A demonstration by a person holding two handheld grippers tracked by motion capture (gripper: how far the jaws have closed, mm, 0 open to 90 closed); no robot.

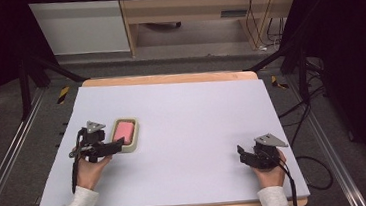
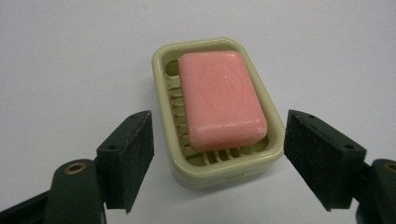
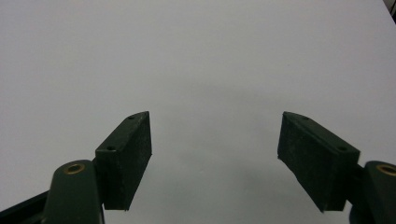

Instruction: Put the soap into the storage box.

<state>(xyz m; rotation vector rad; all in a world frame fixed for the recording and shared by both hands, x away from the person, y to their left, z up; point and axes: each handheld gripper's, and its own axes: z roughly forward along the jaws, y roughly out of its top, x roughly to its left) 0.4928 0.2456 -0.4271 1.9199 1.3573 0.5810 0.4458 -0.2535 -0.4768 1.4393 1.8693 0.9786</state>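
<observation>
A pink bar of soap [image 1: 125, 131] lies in a cream soap dish [image 1: 136, 132] on the left half of the white table. In the left gripper view the soap [image 2: 219, 98] rests on the ribbed floor of the dish [image 2: 219, 175]. My left gripper [image 1: 119, 144] is open just beside the dish's near left corner. Its pads [image 2: 133, 154] stand on either side of the dish's near end without touching it. My right gripper [image 1: 242, 154] is open at the table's front right, far from the dish. Between its fingers [image 3: 126, 154] there is bare table.
The white table top [image 1: 187, 117] has a wooden edge at front and back. Past the back edge are a wooden desk [image 1: 187, 7], cables and dark stand legs on the floor. A cable [image 1: 291, 184] trails from the right gripper over the front edge.
</observation>
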